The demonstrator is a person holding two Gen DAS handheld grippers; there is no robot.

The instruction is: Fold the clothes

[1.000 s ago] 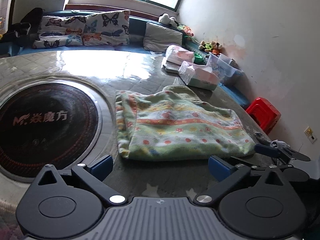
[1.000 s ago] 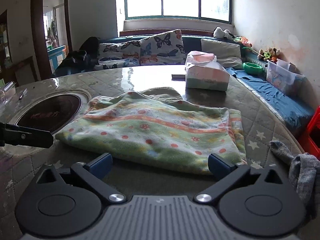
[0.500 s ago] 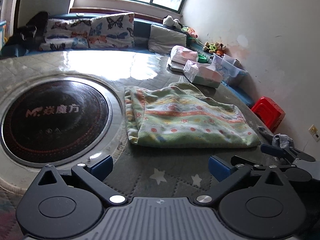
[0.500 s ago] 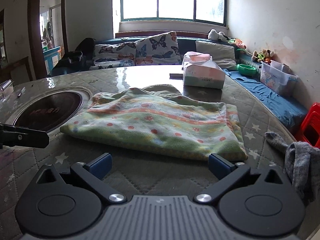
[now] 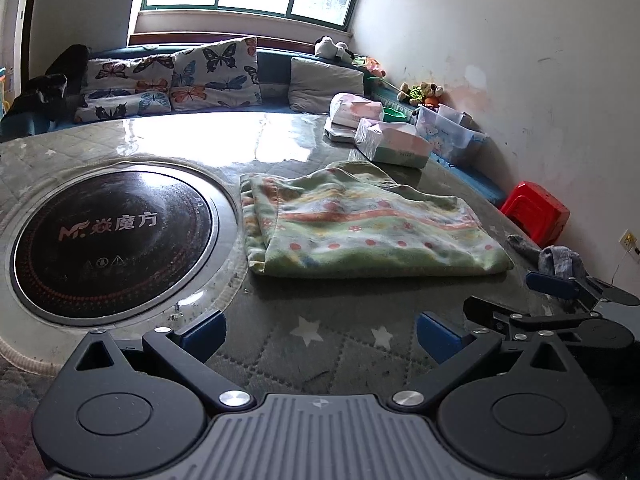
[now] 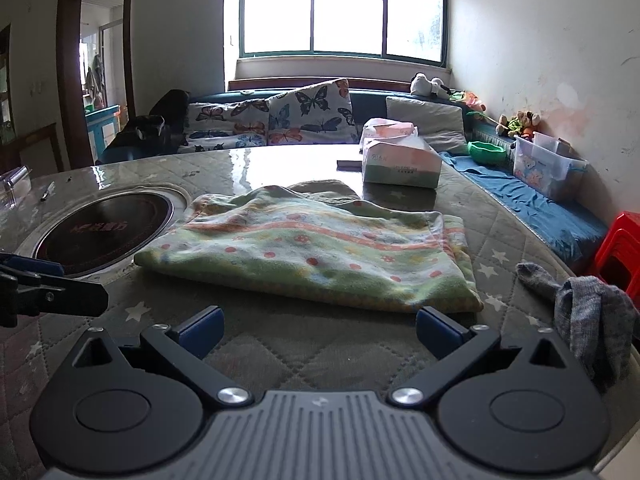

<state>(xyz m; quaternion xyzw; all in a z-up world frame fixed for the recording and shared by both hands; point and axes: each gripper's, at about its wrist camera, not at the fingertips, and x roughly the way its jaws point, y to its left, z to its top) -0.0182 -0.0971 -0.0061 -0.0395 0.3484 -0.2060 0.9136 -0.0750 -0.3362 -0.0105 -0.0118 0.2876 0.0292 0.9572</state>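
Green quilted cloth covers the table. At 9 o'clock of the left view the round black cooktop is set in it. The left gripper is wide open and holds nothing. The folded garment, green with orange stripes and dots, lies flat at 12 o'clock of both grippers, just beside the cooktop. The right gripper is also wide open and holds nothing. A grey sock lies at 3 o'clock. 2 tissue boxes stand behind the garment.
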